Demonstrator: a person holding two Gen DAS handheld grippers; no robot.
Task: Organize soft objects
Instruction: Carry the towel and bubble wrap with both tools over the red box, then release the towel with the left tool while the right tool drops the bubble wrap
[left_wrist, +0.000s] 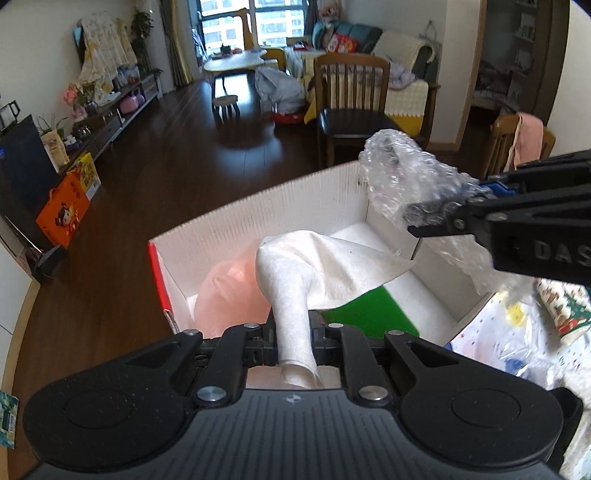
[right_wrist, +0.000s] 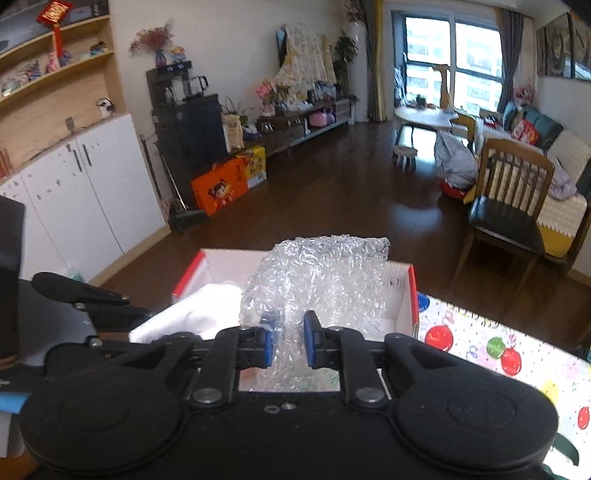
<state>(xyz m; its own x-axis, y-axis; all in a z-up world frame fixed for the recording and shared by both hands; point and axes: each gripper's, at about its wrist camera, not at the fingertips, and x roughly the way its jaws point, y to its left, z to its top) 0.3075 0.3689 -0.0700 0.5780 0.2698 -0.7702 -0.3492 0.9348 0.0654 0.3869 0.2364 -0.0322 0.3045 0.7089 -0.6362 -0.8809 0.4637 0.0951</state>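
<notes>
Trouble is most likely at the drop: the bubble wrap (right_wrist: 317, 280) is springy and stands taller than the far wall of the white box (left_wrist: 258, 218), so it may unfold and spill over the rim onto the counter (right_wrist: 498, 354). The white cloth (left_wrist: 332, 269) drapes loosely over the pink and green things already inside, and could snag the other arm. The left gripper (left_wrist: 295, 343) is clenched on the cloth's bunched end. The right gripper (right_wrist: 289, 339) grasps the bubble wrap between its blue pads, jaws only slightly parted, above the box's right end.
</notes>
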